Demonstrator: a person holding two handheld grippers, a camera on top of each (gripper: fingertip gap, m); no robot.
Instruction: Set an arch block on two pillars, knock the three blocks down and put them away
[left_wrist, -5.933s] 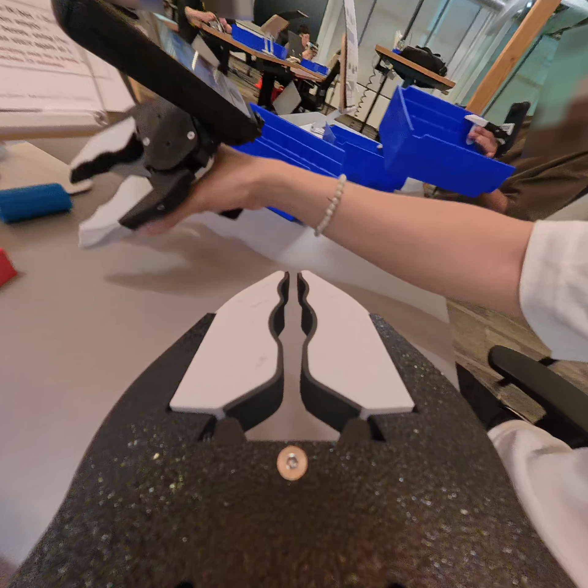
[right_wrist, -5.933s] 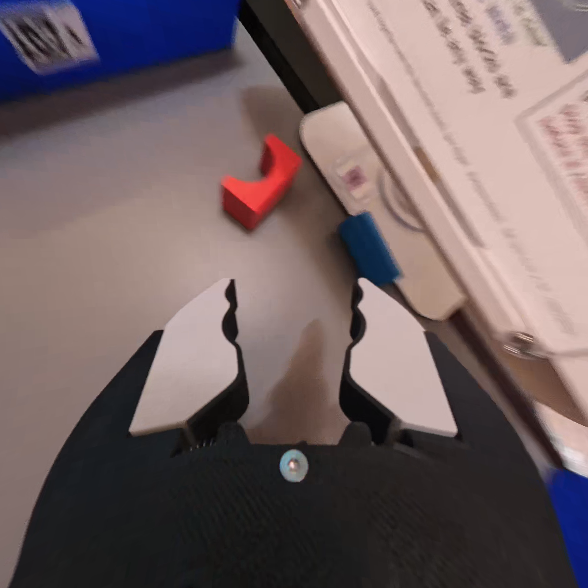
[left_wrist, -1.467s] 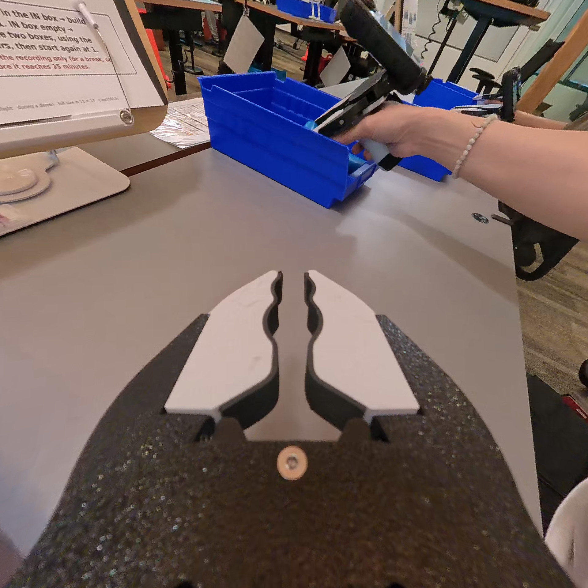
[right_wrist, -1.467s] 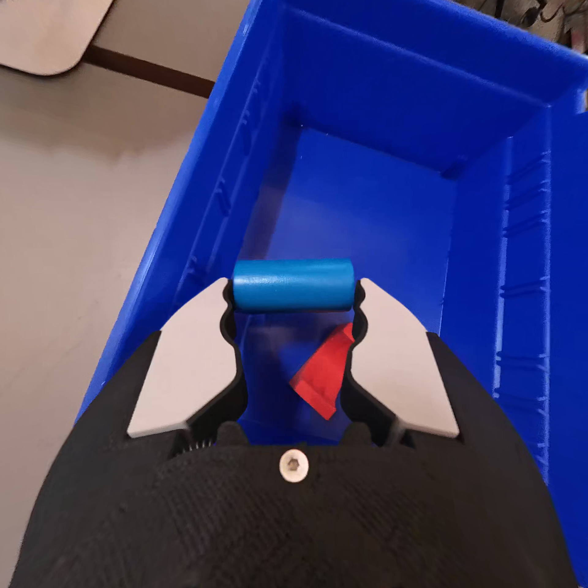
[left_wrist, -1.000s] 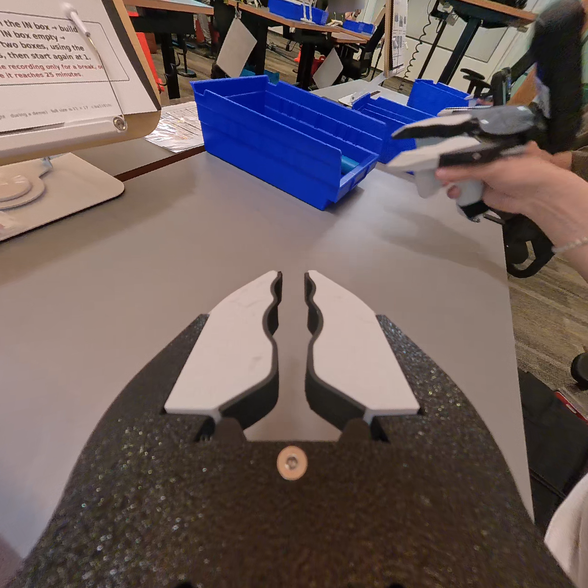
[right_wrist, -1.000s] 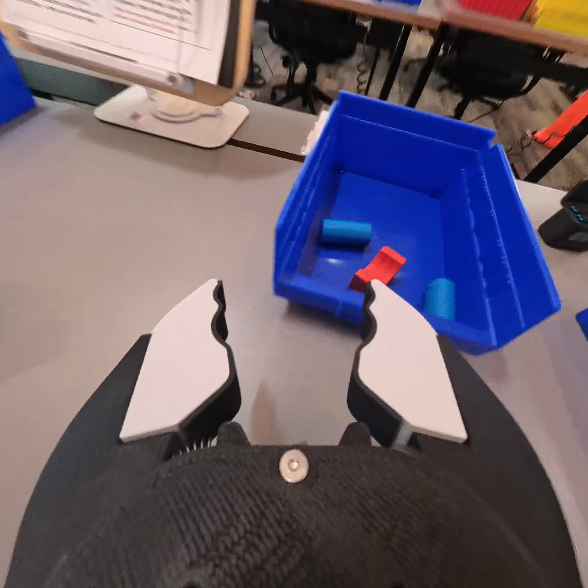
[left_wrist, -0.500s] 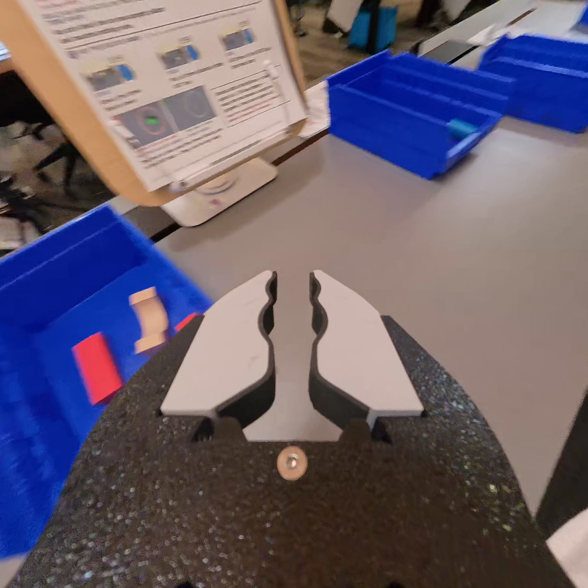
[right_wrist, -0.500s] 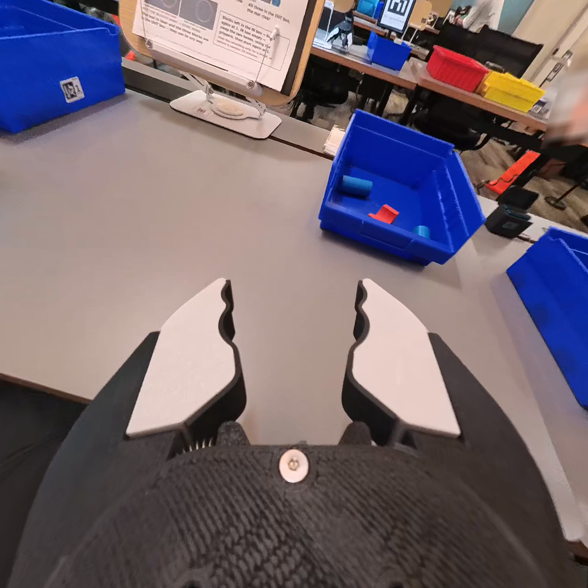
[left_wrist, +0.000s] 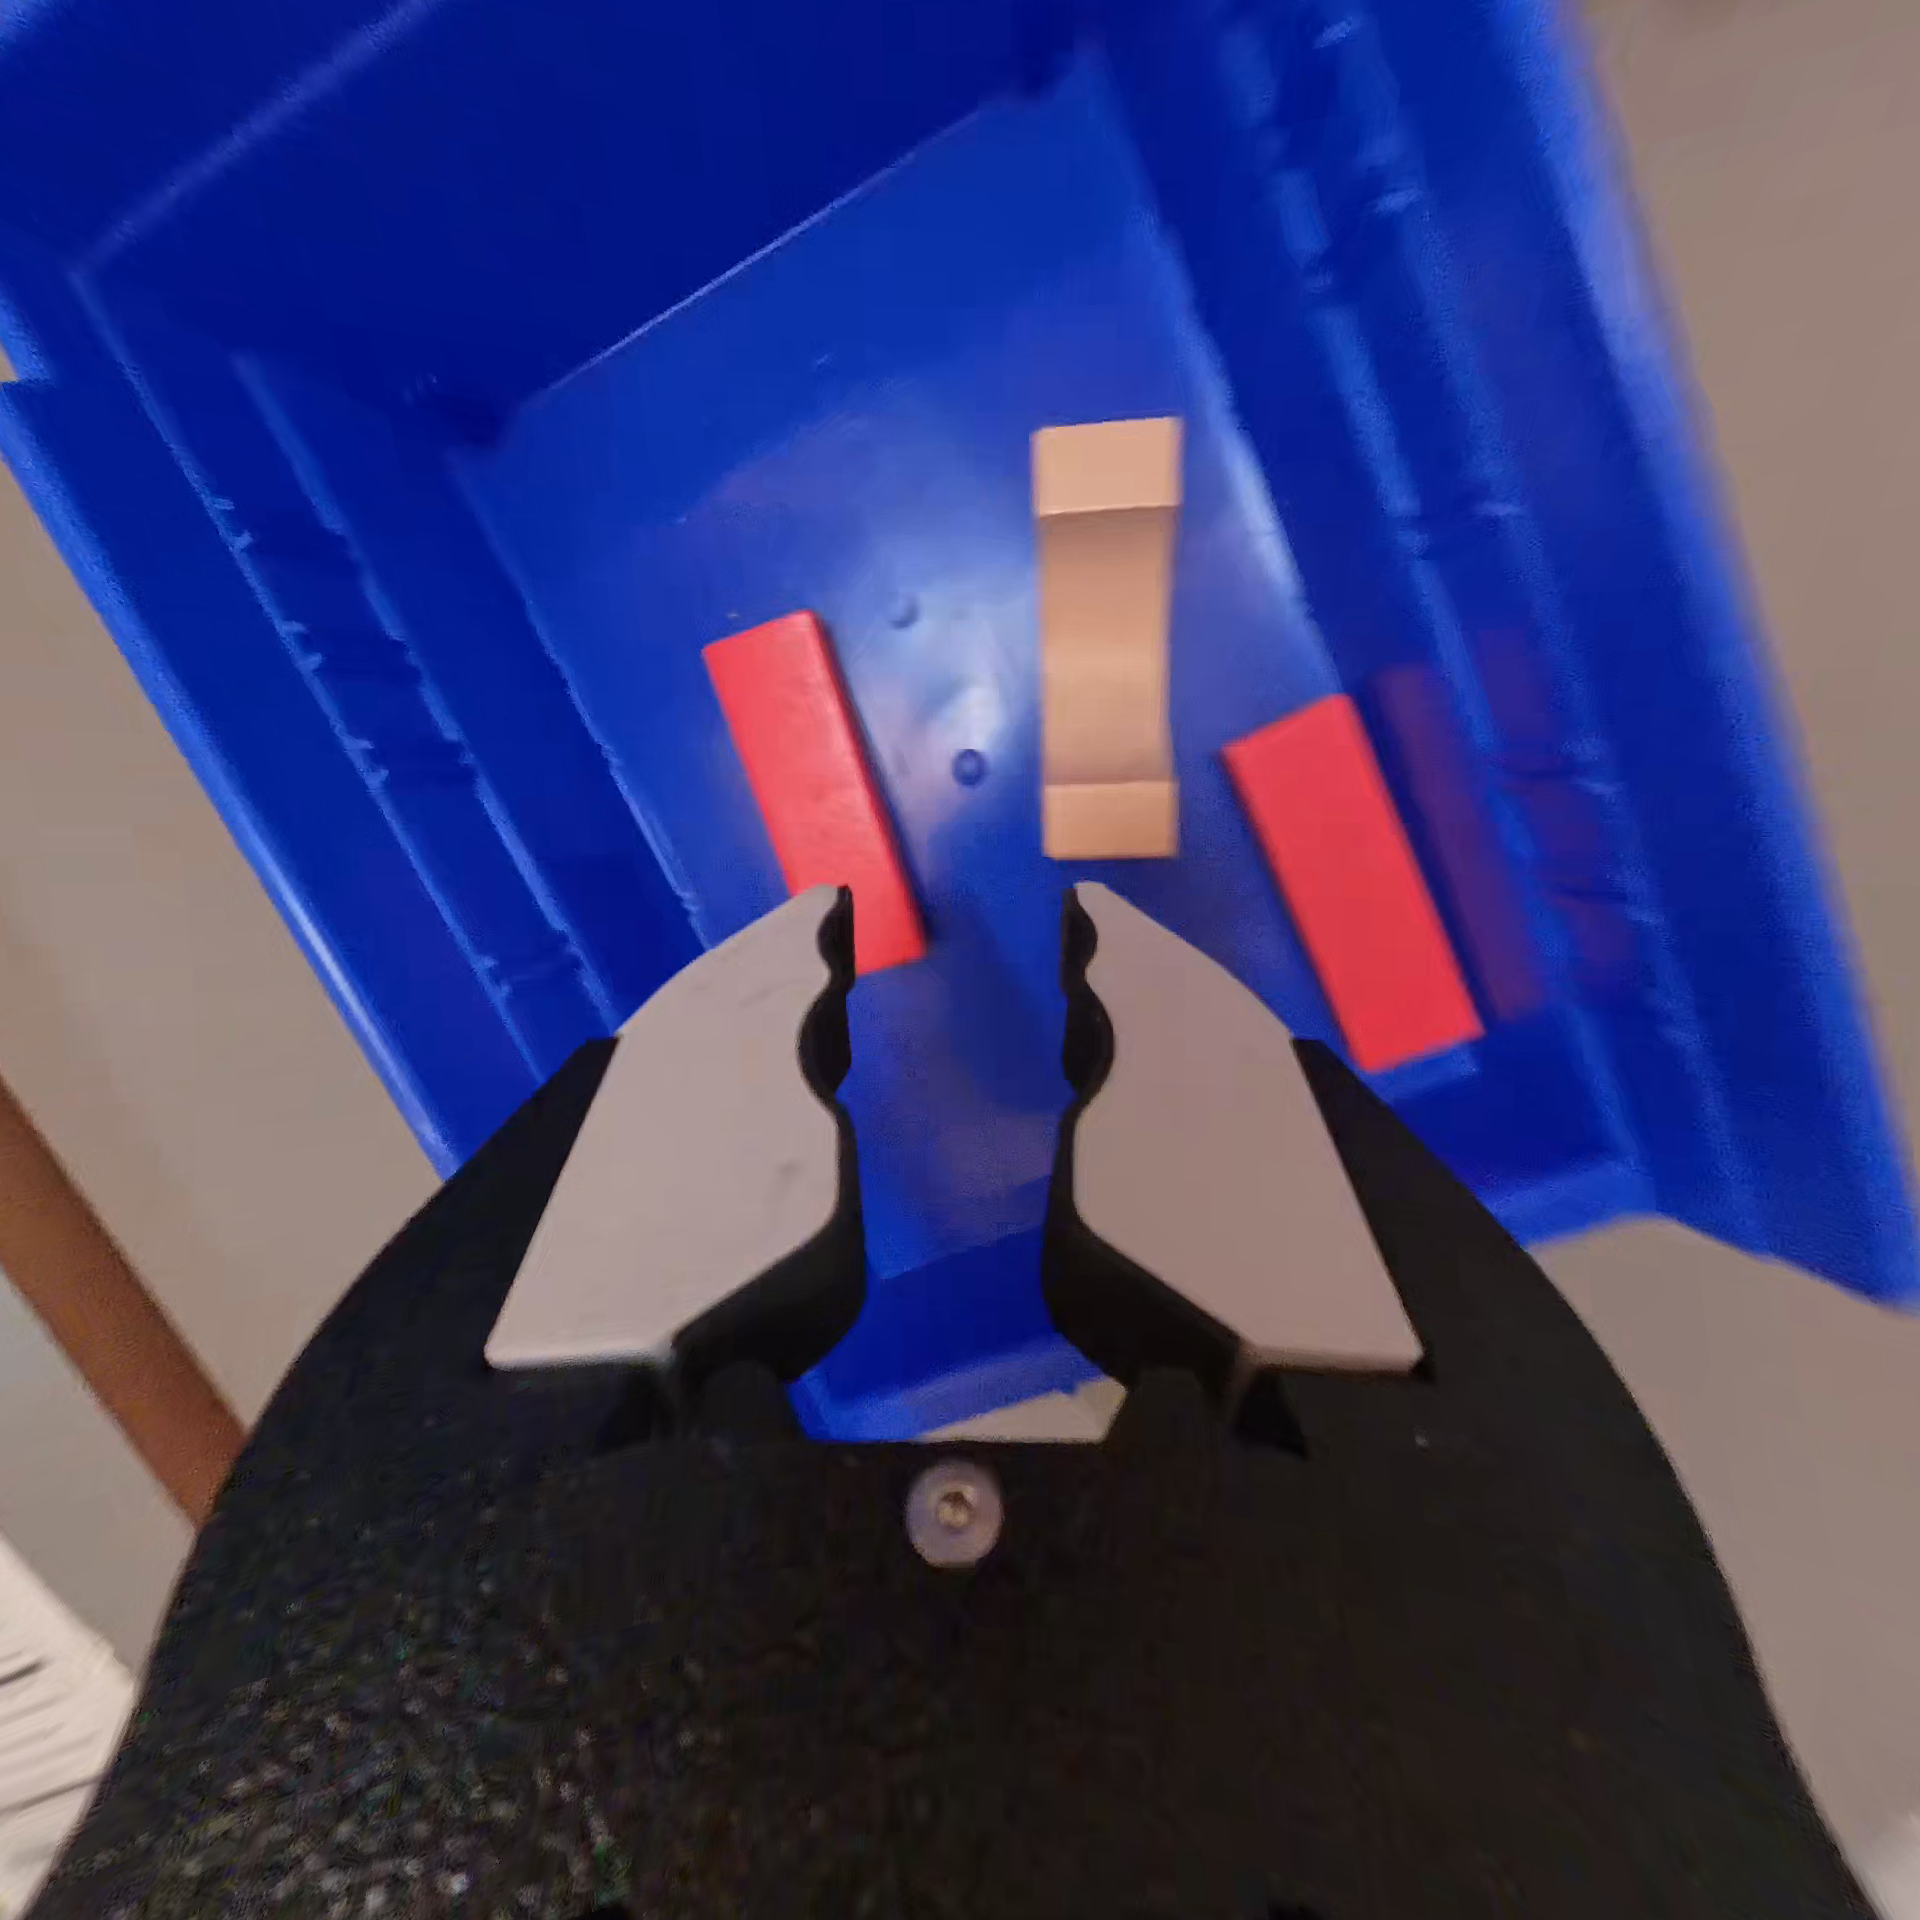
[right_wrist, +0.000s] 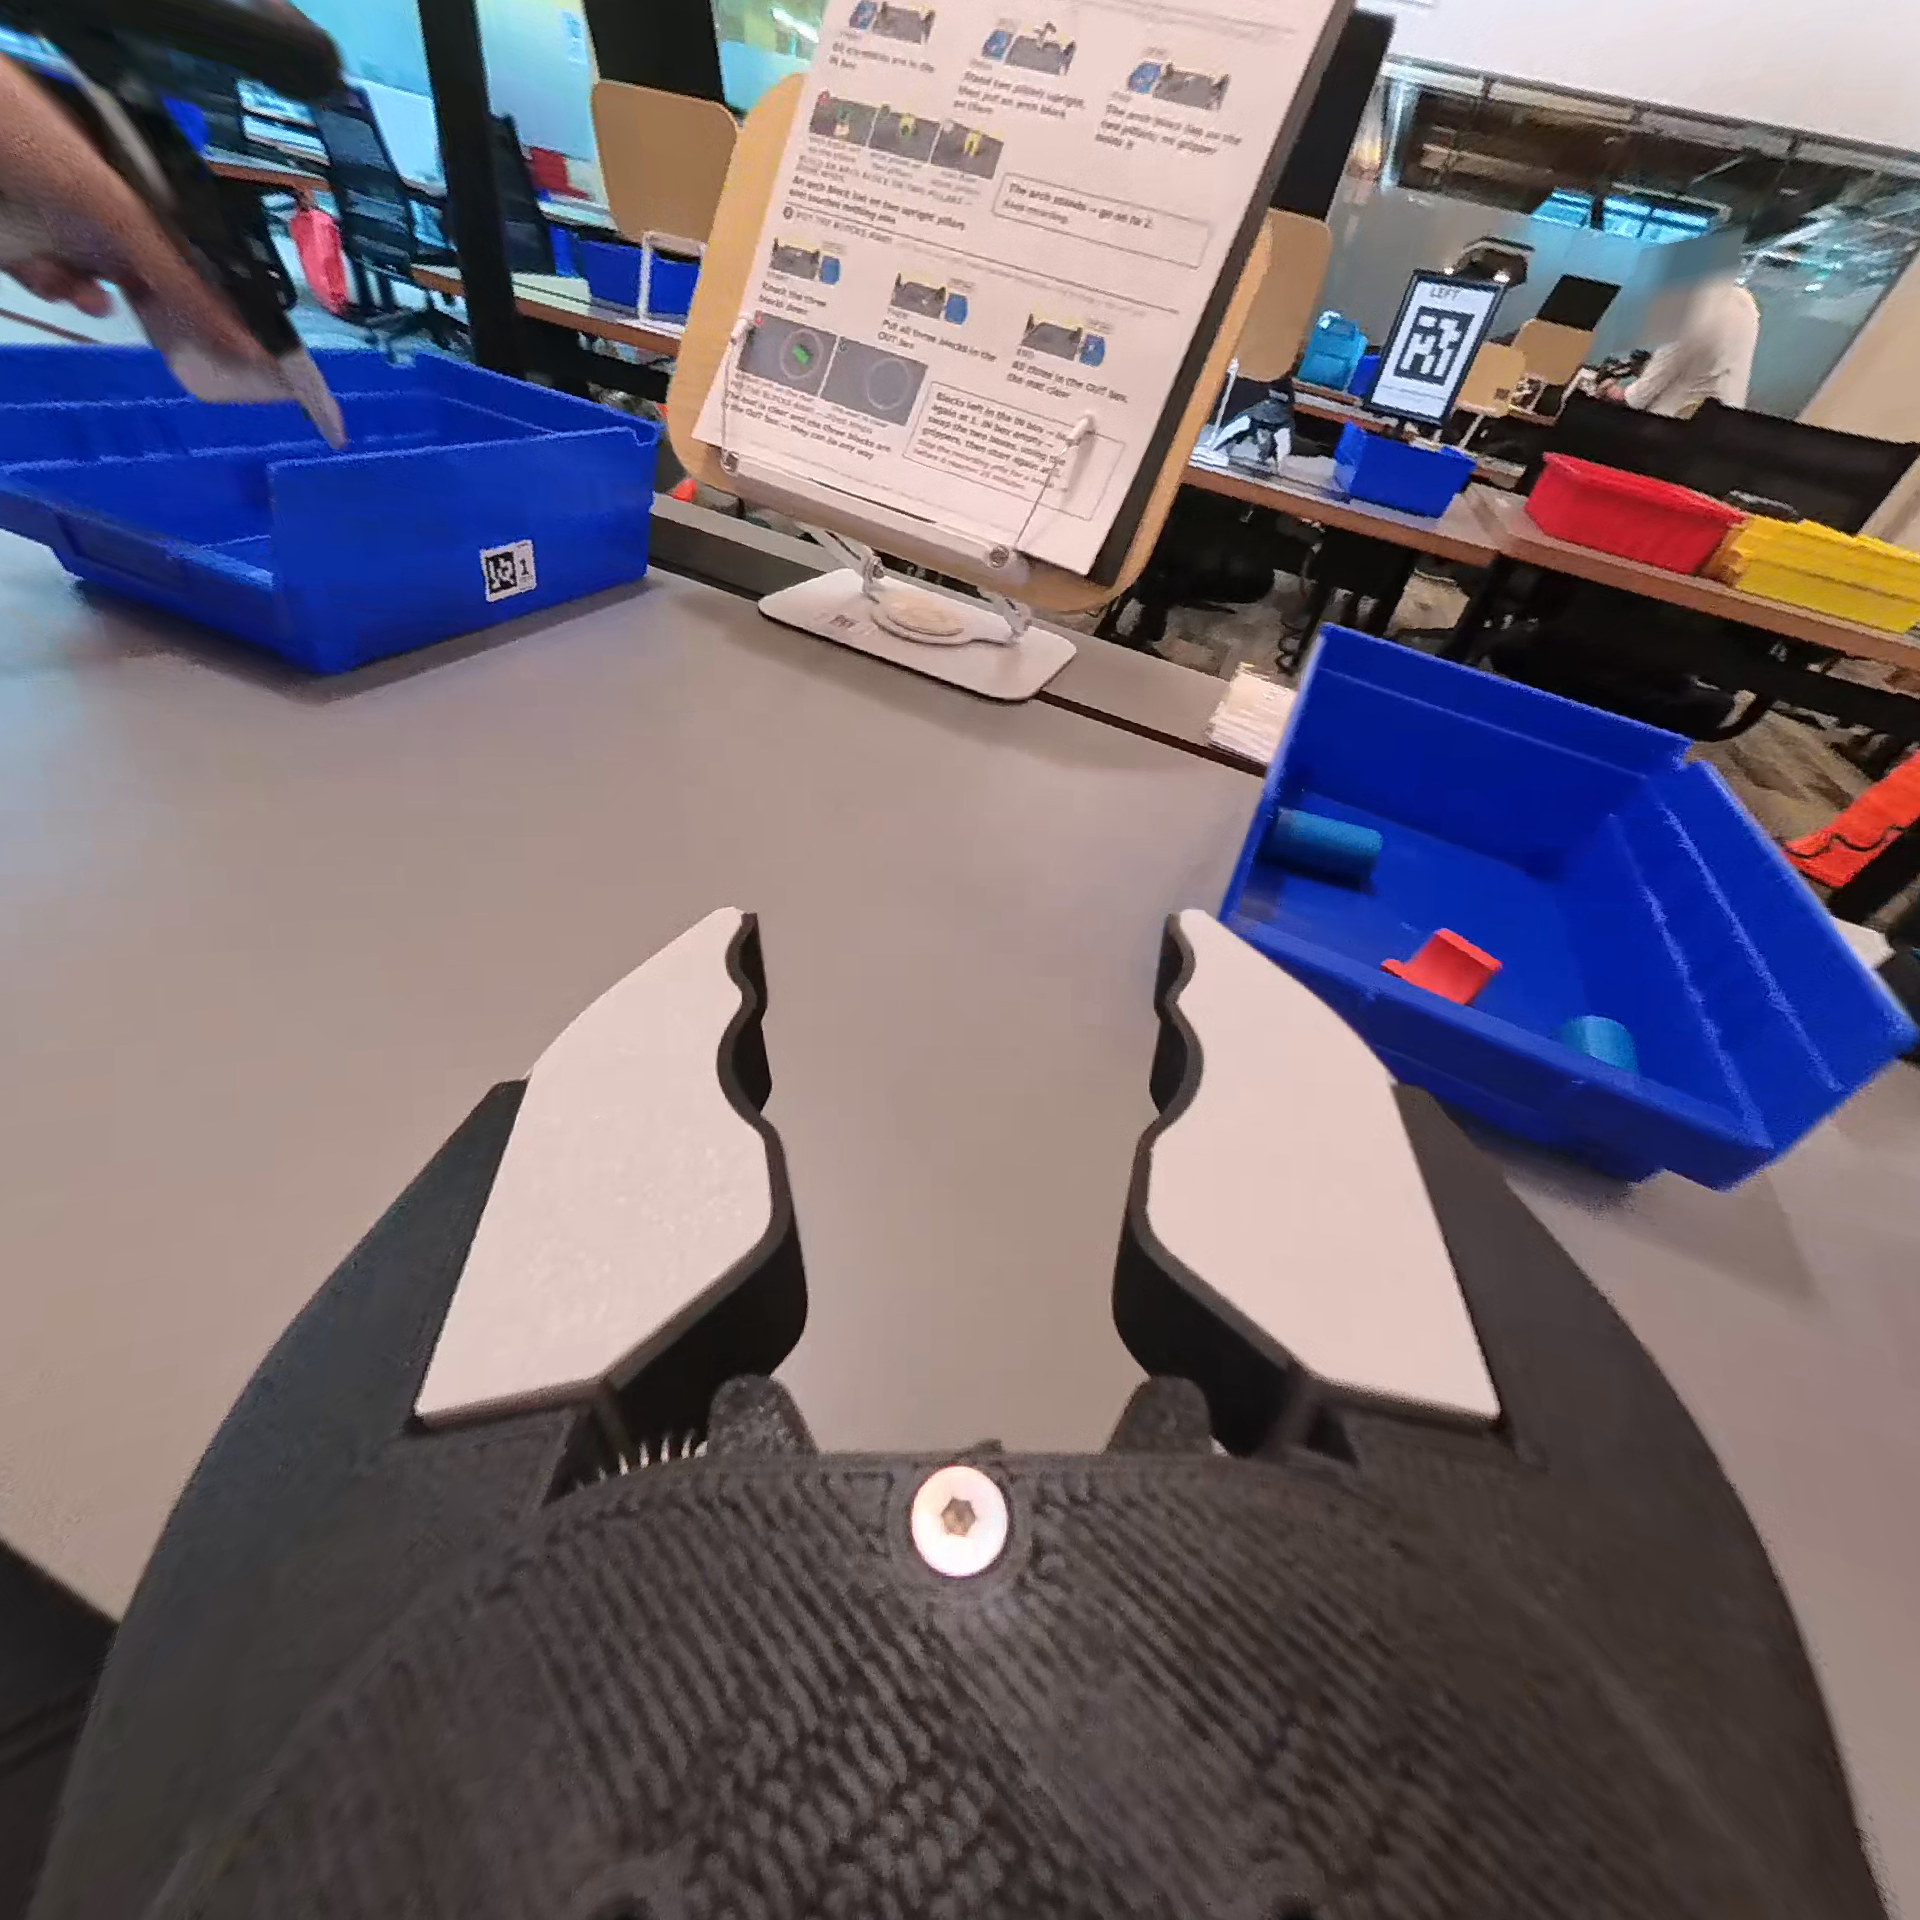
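Note:
My left gripper (left_wrist: 956, 904) is open and empty, pointing down into a blue bin (left_wrist: 312, 623). On the bin floor lie a red block (left_wrist: 810, 790) by the left fingertip, a tan arch block (left_wrist: 1107, 644) just beyond the tips, and a second red block (left_wrist: 1351, 883) to the right. My right gripper (right_wrist: 956, 925) is open and empty above the grey table (right_wrist: 520, 883). To its right, another blue bin (right_wrist: 1662, 1122) holds a blue cylinder (right_wrist: 1325, 847), a red arch block (right_wrist: 1444, 966) and a second blue cylinder (right_wrist: 1600, 1042).
In the right wrist view, the left bin (right_wrist: 343, 582) stands at the far left with the left gripper (right_wrist: 301, 400) and a hand over it. A paper sheet on a stand (right_wrist: 997, 260) is at the table's back. Other tables with bins lie beyond. One gripper's finger ends stand about 55 centimetres off the other's.
My left gripper swung left from over the table to above the left bin, and its jaws widened. My right gripper released the blue cylinder into the right bin and drew back over the table.

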